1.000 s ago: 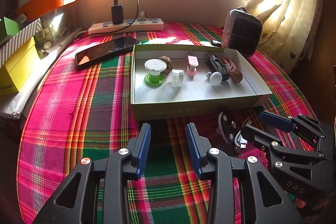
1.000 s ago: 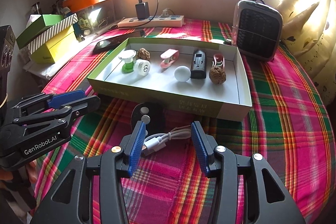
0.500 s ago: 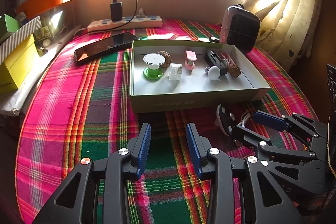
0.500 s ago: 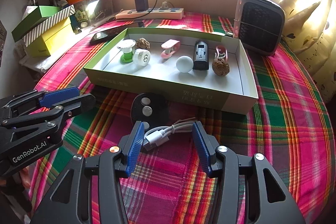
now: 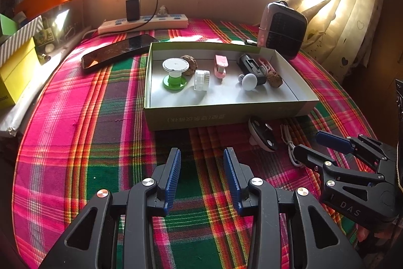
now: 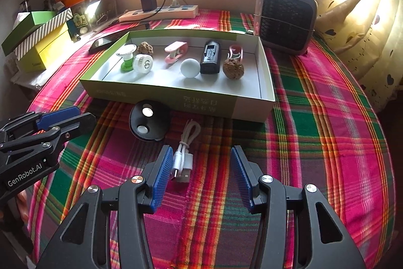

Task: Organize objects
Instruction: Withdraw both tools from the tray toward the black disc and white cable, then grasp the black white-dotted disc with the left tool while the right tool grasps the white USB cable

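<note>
Both tongs stand apart, gripping nothing: the left gripper [image 5: 202,179] over bare plaid tablecloth [image 5: 75,143], the right gripper [image 6: 199,174] straddling the coiled white USB cable [image 6: 185,155] near the cloth's front edge. Closing off-centre could snag one loop and uncoil it.

A: Which markings can be read?

B: "GenRobot.AI", in white letters, stands on the black body of the left gripper [image 6: 65,121], as the right wrist view shows it. "DAS", in faint letters, stands on the black body of the right gripper [image 5: 320,146], as the left wrist view shows it.

A: And the green box [image 6: 141,92]?

B: Its near wall carries pale printed characters, upside down in both views and too blurred to read. The yellow box [image 6: 40,52] bears small dark lettering, likewise illegible.
</note>
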`<action>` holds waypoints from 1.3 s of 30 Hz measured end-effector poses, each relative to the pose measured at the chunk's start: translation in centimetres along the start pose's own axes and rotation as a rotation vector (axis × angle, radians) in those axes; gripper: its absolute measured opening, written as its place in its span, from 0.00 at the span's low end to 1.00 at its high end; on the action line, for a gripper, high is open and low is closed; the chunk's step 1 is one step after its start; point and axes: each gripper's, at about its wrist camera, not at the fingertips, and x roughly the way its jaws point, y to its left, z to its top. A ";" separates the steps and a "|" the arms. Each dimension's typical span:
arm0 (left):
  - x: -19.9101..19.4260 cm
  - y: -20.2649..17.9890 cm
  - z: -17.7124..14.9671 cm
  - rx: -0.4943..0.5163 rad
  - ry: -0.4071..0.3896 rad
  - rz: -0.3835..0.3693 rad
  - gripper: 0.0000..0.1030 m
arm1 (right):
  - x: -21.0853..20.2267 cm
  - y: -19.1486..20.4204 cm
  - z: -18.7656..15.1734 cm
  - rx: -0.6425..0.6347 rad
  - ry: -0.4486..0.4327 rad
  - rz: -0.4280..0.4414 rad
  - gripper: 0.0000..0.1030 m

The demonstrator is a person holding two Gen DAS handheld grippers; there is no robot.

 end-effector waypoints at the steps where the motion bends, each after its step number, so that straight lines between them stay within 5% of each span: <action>1: 0.0 0.0 0.0 0.000 0.001 -0.002 0.33 | -0.1 -0.1 0.0 0.008 0.000 0.007 0.47; 26: 1.4 -2.1 1.2 -0.011 0.058 -0.148 0.38 | 1.3 -0.6 -0.1 -0.047 0.019 0.016 0.47; 39: 3.0 -3.4 2.2 -0.035 0.105 -0.183 0.39 | 1.1 -1.7 -0.1 -0.053 0.008 0.069 0.25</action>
